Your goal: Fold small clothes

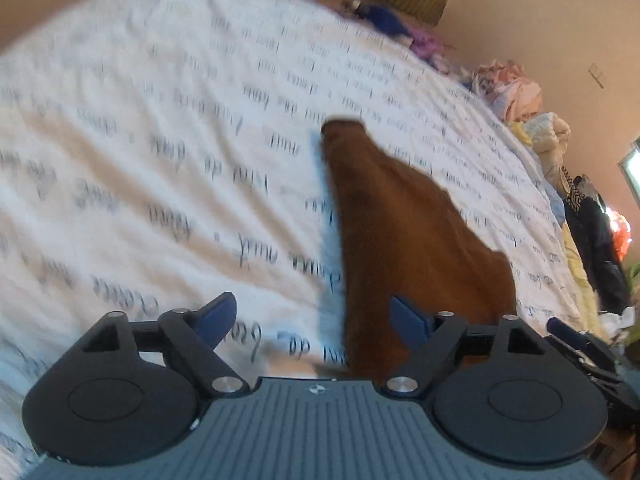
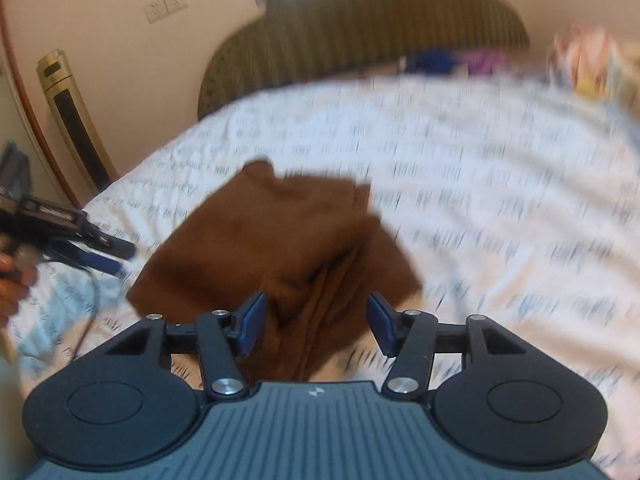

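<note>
Both the left gripper (image 1: 314,322) and right gripper (image 2: 316,322) gape apart, so each should pinch a near corner of the brown garment (image 2: 276,236) at lower centre before folding it flat on the printed sheet (image 2: 480,184).

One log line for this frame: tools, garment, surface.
left tool open | right tool open | brown garment partly folded, unheld | on printed bedsheet

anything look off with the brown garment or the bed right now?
The brown garment lies rumpled on the white printed bedsheet, with bunched pleats near the right gripper and uneven edges, not a tidy fold. Both the right and the left gripper are open, holding nothing. Loose clothes are heaped along the bed's far edge.
</note>
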`<action>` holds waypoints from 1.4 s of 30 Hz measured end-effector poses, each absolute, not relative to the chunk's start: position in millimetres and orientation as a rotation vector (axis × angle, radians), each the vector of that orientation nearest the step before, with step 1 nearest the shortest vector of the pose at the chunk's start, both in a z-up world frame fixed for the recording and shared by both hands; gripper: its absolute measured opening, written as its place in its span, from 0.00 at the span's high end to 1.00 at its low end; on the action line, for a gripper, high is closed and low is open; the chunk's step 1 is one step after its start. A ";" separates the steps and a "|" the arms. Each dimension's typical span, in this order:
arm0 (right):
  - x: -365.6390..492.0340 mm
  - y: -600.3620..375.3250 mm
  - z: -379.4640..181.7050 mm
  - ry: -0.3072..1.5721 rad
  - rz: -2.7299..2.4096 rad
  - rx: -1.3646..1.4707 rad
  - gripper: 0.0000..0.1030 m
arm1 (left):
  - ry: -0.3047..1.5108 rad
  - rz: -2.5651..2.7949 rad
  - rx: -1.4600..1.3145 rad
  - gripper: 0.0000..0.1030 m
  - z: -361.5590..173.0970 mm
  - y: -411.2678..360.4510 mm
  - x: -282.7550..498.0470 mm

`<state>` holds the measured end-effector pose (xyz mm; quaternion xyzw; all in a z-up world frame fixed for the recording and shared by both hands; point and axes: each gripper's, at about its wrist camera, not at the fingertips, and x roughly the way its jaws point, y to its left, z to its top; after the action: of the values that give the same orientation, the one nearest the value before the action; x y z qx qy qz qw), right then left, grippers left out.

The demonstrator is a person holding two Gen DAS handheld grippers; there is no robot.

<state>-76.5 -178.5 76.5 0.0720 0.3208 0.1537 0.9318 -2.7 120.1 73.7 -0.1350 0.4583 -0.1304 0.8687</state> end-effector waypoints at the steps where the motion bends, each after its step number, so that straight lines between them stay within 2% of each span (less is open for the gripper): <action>1: -74.4 -175.2 82.0 0.617 0.338 0.114 0.46 | 0.915 -0.286 -0.260 0.19 84.3 112.6 -3.5; 5: -36.3 -145.1 76.4 0.567 0.352 0.034 0.47 | 0.817 -0.376 -0.262 0.17 91.4 49.6 10.4; 7: -17.3 -126.9 60.5 0.577 0.378 -0.021 0.48 | 0.813 -0.376 -0.239 0.18 69.5 13.9 25.2; 10: -2.1 -112.7 21.6 0.642 0.373 -0.145 0.50 | 0.846 -0.314 -0.147 0.26 25.2 -15.7 38.2; 13: -5.3 -135.5 12.4 0.631 0.327 -0.088 0.48 | 0.757 -0.290 -0.029 0.26 7.7 -13.3 22.9; 15: -4.5 -146.9 8.3 0.634 0.279 -0.050 0.21 | 0.726 -0.289 0.012 0.25 4.6 -9.8 13.4; 16: -3.8 -151.7 7.1 0.644 0.276 -0.005 0.19 | 0.717 -0.282 0.035 0.24 5.9 -10.1 11.0; 18: -7.1 -152.4 15.3 0.658 0.259 0.053 0.20 | 0.706 -0.211 0.027 0.05 16.0 -5.0 3.3; 19: -13.0 -147.8 22.9 0.641 0.235 0.035 0.20 | 0.695 -0.188 0.003 0.01 20.5 0.0 -3.3; 24: -53.1 -122.1 33.5 0.590 0.263 0.030 0.20 | 0.719 -0.236 -0.035 0.01 24.3 5.7 -33.8; 27: -56.4 -99.4 20.7 0.661 0.234 -0.048 0.20 | 0.802 -0.232 -0.023 0.00 3.2 5.2 -42.3; 30: -54.7 -97.5 1.0 0.720 0.208 0.005 0.17 | 0.781 -0.237 -0.046 0.00 -6.3 13.8 -53.9; 33: -57.1 -89.0 6.8 0.730 0.169 0.003 0.13 | 0.799 -0.222 -0.064 0.00 -0.9 17.6 -58.6; 42: -71.9 -62.5 21.0 0.712 0.151 0.003 0.13 | 0.758 -0.214 -0.078 0.01 18.8 18.9 -86.0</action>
<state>-71.9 -62.5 21.0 0.0016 0.3484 0.0737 0.9344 -86.0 18.9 18.8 -0.0382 0.3694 -0.1042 0.9226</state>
